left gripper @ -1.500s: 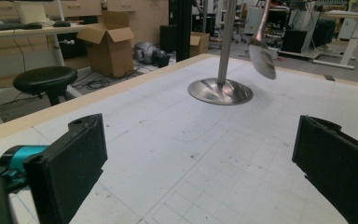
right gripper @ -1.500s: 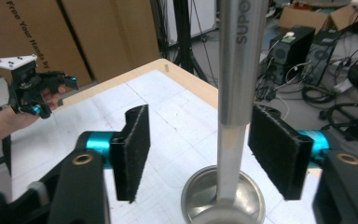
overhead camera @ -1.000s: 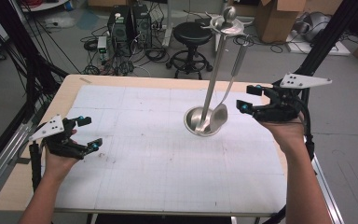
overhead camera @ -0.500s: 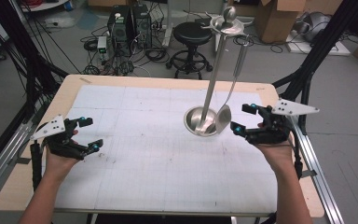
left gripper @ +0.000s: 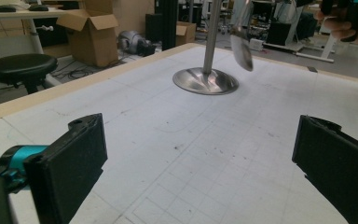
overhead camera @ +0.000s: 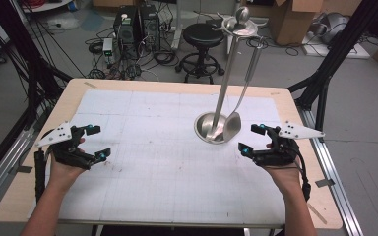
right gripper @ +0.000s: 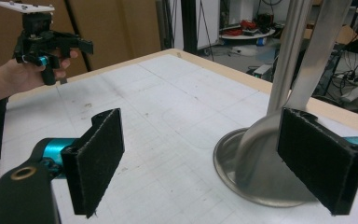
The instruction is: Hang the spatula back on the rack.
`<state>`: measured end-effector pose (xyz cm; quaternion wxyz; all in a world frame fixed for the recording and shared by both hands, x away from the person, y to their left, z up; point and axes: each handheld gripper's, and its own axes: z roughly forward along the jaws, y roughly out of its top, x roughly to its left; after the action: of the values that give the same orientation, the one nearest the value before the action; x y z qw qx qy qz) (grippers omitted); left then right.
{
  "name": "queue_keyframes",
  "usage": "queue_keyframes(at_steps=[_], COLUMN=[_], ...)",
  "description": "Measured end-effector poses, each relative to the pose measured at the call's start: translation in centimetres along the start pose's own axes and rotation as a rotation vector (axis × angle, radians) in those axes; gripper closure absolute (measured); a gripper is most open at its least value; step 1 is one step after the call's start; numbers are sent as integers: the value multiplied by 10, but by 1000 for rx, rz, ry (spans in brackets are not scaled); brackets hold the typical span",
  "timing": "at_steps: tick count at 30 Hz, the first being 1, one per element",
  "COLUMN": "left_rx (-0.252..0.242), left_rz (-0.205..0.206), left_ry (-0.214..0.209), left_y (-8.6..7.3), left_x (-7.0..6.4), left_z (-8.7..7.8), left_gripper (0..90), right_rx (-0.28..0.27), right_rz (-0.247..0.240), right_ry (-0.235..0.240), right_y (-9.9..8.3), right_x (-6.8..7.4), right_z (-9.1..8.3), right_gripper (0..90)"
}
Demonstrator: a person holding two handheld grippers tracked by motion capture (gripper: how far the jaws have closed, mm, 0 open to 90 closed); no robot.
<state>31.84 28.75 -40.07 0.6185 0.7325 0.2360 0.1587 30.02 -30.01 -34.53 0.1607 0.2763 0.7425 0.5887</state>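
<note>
High view shows the left gripper (overhead camera: 92, 142) at the desk's (overhead camera: 142, 196) near left, fingers spread wide and empty, and the right gripper (overhead camera: 254, 138) at the near right, likewise wide open, holding nothing. Just beyond the right gripper, close beside it, a spoon (overhead camera: 232, 123) hangs from the steel utensil stand (overhead camera: 211, 129), its bowl over the round base.

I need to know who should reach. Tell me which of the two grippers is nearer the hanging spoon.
The right gripper: it sits just beside the spoon and stand base, while the left gripper is far across the mat.
</note>
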Motion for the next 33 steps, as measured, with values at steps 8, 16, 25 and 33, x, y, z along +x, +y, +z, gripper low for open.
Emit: queue_keyframes(at_steps=[8,16,25,33], left_rx=[-7,7,-10,6], left_rz=[-15,-25,-25,-29], left_ry=[-3,-15,-31,-45], left_y=[-1,-4,-4,-6], left_x=[3,2,1,-1], left_z=[1,3,1,6], left_gripper=[35,35,35,35], right_rx=[32,52,92,79], right_rz=[3,42,38,20], right_ry=[-63,-79,-79,-85], right_y=[-21,-39,-43,-39], right_x=[-6,-19,-20,-16], right_z=[3,0,8,7], right_gripper=[110,91,18,18])
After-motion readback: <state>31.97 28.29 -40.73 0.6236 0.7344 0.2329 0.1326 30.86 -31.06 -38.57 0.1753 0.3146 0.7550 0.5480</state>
